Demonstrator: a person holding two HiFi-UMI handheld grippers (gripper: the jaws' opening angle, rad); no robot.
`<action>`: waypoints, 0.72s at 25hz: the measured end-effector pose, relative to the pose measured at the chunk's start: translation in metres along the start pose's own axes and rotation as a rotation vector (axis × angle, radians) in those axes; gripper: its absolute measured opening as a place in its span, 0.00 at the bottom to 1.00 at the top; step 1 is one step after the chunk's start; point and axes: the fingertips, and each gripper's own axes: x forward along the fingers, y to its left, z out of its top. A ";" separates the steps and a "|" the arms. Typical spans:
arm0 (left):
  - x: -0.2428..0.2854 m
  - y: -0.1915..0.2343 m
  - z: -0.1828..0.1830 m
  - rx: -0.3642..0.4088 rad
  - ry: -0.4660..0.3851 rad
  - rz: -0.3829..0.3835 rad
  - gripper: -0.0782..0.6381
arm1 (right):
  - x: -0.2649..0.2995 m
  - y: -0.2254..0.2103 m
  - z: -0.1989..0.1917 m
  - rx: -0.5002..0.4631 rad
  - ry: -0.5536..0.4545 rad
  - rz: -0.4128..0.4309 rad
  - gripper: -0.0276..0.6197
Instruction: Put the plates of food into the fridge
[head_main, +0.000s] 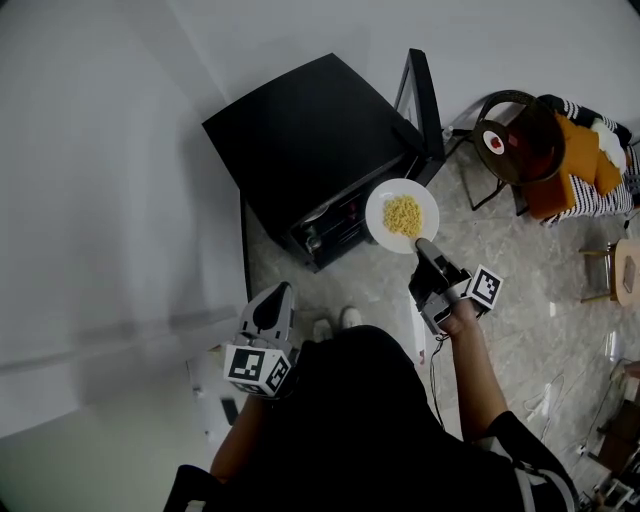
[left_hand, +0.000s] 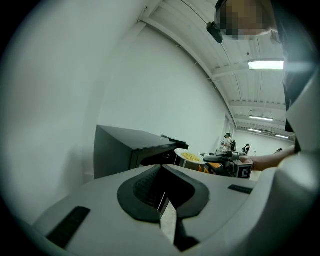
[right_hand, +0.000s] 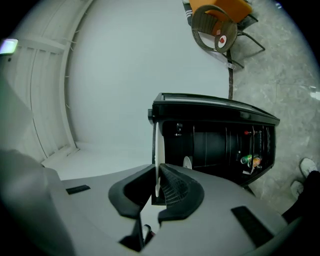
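Clamping the noodle plate (head_main: 379, 218), the right gripper (head_main: 425, 244) faces the open fridge (head_main: 310, 140); the left gripper (head_main: 275, 293) is closed, empty; stone floor (head_main: 540, 285) below.

This is looking like a large, bare white hall: strip lights (left_hand: 266, 64) are glowing overhead, a fridge (head_main: 310, 140) is standing on stone floor (head_main: 535, 295).
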 end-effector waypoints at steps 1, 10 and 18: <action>-0.001 0.000 0.001 0.002 -0.001 0.002 0.14 | 0.001 -0.007 -0.001 0.009 0.004 -0.006 0.11; -0.012 0.000 0.006 0.009 -0.001 0.050 0.14 | 0.015 -0.048 0.003 0.022 0.009 -0.040 0.11; -0.011 0.007 0.005 0.002 0.005 0.075 0.14 | 0.048 -0.083 0.016 0.004 0.029 -0.090 0.11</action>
